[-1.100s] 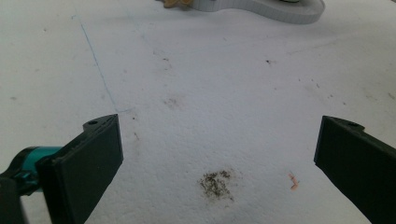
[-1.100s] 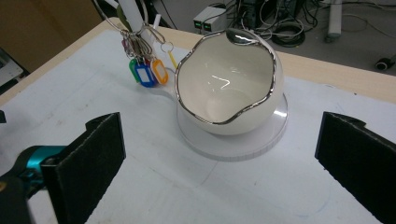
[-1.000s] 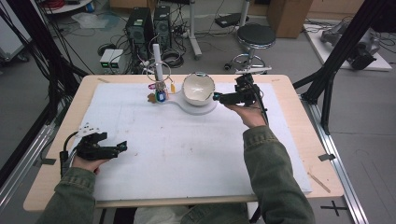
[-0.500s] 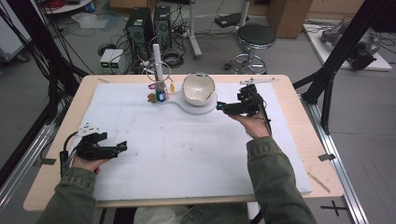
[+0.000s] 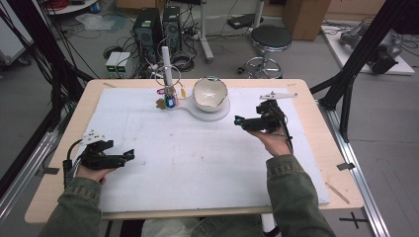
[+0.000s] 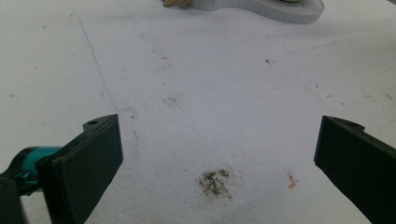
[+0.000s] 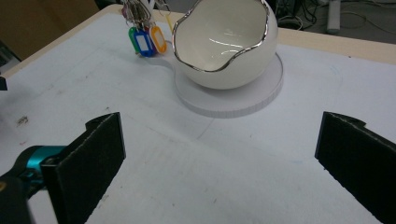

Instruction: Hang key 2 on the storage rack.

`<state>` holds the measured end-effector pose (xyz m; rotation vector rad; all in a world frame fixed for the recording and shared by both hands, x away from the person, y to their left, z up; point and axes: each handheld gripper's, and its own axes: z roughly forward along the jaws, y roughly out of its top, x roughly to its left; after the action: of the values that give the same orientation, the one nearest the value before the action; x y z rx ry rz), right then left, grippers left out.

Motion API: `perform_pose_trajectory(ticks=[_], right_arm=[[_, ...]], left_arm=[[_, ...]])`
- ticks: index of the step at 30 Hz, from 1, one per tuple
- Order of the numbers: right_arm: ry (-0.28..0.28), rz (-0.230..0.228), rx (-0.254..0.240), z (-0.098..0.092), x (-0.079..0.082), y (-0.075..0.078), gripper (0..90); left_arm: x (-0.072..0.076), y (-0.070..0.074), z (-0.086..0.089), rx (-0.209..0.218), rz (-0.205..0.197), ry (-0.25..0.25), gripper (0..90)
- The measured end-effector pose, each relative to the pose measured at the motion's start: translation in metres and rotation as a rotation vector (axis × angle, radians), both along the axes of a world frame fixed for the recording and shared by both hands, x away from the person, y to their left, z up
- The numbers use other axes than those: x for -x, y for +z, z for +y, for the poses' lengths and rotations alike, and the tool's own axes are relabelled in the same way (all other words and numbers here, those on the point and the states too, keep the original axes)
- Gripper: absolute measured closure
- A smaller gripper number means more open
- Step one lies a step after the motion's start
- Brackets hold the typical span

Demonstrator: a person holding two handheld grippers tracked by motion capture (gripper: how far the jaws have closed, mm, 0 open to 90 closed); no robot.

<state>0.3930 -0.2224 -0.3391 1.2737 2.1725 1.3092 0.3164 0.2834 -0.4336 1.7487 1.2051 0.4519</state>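
A white egg-shaped bowl (image 5: 209,94) (image 7: 224,46) with a silver rim stands on a round white base (image 5: 221,111) (image 7: 261,95) at the back middle of the white mat (image 5: 197,163). Coloured key tags (image 5: 169,100) (image 7: 145,41) hang from a white post (image 5: 166,64) to the bowl's left. My right gripper (image 5: 238,120) (image 7: 217,158) is held open to the right of the bowl, jaws wide apart, nothing between them. At the mat's front left my left gripper (image 5: 129,155) (image 6: 217,158) is open over bare mat.
The mat (image 6: 210,93) carries a dark smudge (image 6: 214,181) and a faint blue line (image 6: 98,70). The wooden table edge (image 5: 341,168) runs around the mat. Black frame posts (image 5: 346,94), a stool (image 5: 268,42) and computer cases (image 5: 157,27) stand beyond the table.
My right gripper has pulled back from beside the bowl, toward the person and slightly right. The left gripper has stayed still.
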Motion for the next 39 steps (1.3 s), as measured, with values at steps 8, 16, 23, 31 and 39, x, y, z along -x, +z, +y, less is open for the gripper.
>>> perform_pose_trajectory(ticks=[8,16,23,31,39], right_arm=[[-0.036,-0.007,-0.006,-0.017,0.011,-0.015,0.8],[-0.072,-0.026,0.003,-0.027,0.022,-0.027,0.8],[-0.079,-0.054,0.018,-0.030,0.030,-0.036,0.7],[-0.115,-0.094,0.031,-0.036,0.045,-0.044,0.8],[-0.194,-0.108,-0.001,-0.053,0.056,-0.056,0.7]], left_arm=[[0.001,0.000,0.000,-0.002,0.004,0.007,1.7],[0.001,0.000,-0.001,-0.001,0.008,0.000,1.6],[0.001,0.000,-0.001,-0.001,0.009,0.002,1.6],[0.001,0.000,0.000,0.002,0.008,0.010,1.6],[0.002,0.000,0.000,0.006,0.011,0.012,1.7]])
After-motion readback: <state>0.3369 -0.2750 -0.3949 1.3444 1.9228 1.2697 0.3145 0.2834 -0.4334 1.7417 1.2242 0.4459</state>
